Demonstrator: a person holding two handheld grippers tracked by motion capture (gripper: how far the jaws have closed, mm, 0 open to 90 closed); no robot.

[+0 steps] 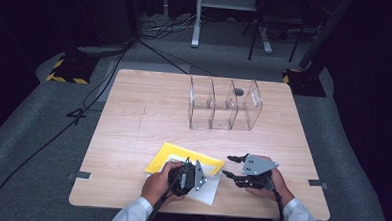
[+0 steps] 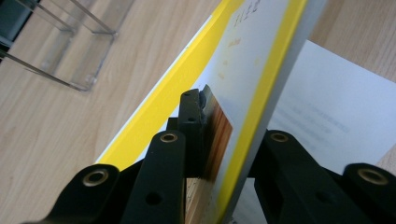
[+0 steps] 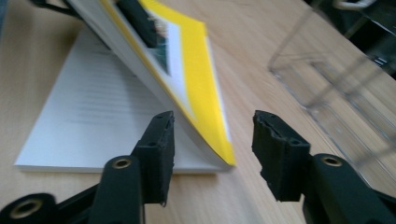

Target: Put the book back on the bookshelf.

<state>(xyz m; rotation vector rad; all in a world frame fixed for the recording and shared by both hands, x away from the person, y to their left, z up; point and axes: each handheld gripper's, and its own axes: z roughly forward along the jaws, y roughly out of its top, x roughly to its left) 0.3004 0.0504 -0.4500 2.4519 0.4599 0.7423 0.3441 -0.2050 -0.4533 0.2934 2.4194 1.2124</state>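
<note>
While clamped in left gripper [image 1: 190, 174], yellow booklet's [image 1: 169, 153] cover, raised.

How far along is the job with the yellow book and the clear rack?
Done: the left gripper has clamped the yellow book and tilted it up off the white book beneath. In hand: the right gripper stands open at the raised corner, not pressing on it. Left: probably standing it in the clear rack, whose slots look unfilled.

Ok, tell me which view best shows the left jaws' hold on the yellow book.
The left gripper view: the left gripper clamps the yellow book by its edge, close up. The right gripper view shows the book tilted off the white book; the high view shows it small.
</note>
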